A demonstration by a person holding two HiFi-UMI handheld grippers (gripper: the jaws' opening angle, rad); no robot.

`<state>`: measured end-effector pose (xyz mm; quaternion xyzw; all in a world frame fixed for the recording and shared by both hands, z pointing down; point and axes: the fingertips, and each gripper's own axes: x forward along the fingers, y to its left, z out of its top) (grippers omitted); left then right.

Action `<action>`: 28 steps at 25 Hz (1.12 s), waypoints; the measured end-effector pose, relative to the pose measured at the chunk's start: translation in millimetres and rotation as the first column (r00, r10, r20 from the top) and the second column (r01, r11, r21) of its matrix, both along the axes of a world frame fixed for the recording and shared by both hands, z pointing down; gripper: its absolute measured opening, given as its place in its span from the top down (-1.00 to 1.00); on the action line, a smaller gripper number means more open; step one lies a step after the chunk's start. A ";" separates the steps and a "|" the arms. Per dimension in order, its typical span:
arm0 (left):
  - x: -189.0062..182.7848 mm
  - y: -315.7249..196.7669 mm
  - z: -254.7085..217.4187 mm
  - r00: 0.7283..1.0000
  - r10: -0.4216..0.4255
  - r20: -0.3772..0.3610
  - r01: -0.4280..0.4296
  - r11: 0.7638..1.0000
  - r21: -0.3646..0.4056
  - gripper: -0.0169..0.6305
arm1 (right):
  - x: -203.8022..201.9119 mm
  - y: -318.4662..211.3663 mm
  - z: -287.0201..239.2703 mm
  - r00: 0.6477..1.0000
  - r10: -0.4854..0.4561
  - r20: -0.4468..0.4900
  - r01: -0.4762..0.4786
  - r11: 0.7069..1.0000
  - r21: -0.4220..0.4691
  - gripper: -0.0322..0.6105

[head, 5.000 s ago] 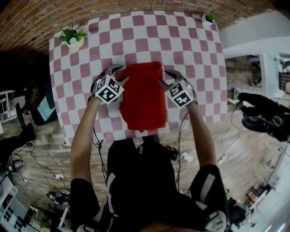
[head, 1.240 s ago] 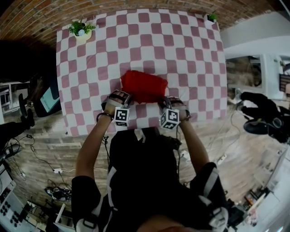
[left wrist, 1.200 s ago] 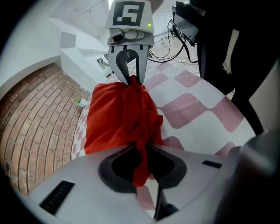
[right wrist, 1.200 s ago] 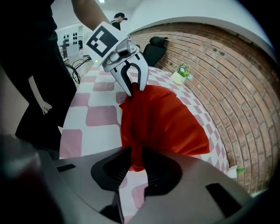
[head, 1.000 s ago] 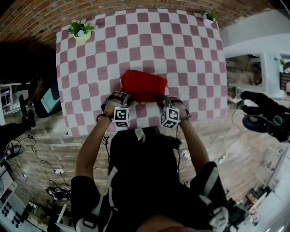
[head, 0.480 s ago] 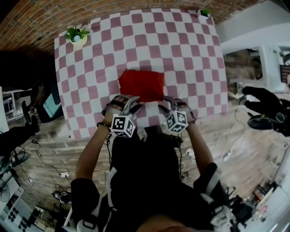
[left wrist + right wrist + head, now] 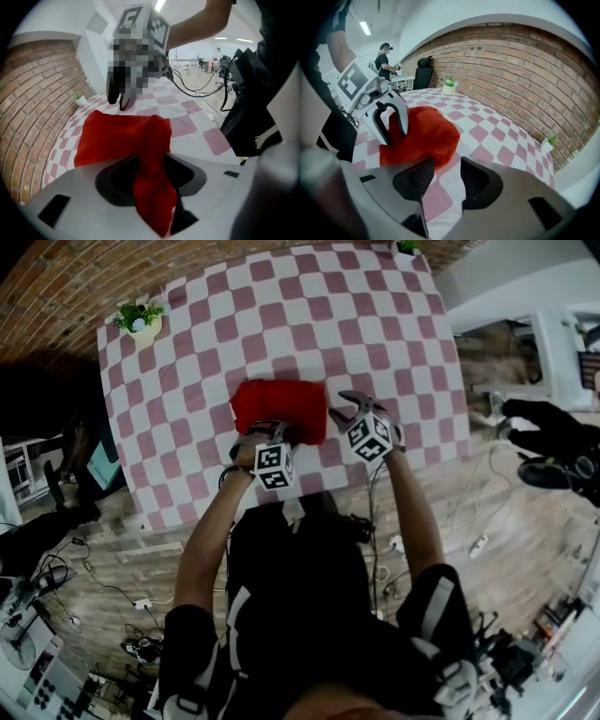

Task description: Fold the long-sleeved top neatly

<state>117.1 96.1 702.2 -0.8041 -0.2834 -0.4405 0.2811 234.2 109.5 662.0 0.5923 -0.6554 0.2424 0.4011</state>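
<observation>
No legible words, brand names, labels or numbers on any surface in any of the three views. Printed signs limited to black-and-white square code patterns on the faces of the left marker cube [image 7: 272,466] and the right marker cube [image 7: 369,437]; not readable as letters or digits. Counter cloth checked only, without lettering.

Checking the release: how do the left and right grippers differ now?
The left gripper has a fold of the red top lying between its jaws; the right gripper has only checked tablecloth there. The left gripper sits at the red top's near edge, the right gripper beside its right edge. Both stand open, having just been opening.
</observation>
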 end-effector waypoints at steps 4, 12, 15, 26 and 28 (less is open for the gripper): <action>0.6 0.5 -0.7 1.000 -0.004 -0.007 0.004 1.000 -0.004 0.38 | 6.5 -20.5 26.1 0.998 -0.063 0.002 0.063 0.997 -0.044 0.38; 3.0 -0.3 1.9 1.000 -0.006 -0.005 0.006 1.000 -0.008 0.39 | 5.3 -58.2 37.4 0.971 -0.239 -0.026 0.238 0.971 -0.019 0.46; 2.6 0.9 4.3 1.000 0.012 -0.004 -0.012 1.000 0.004 0.42 | 9.2 -61.2 39.9 0.971 -0.238 0.014 0.238 0.971 -0.014 0.73; 6.2 2.2 15.8 1.000 -0.005 0.030 0.007 0.999 -0.052 0.48 | 45.2 -75.1 61.2 0.986 -0.017 0.168 0.033 0.995 -0.092 0.80; 6.8 3.6 16.8 1.000 -0.006 0.028 0.007 0.998 -0.057 0.49 | 49.6 -74.2 65.9 0.980 0.004 0.201 0.017 0.995 -0.100 0.80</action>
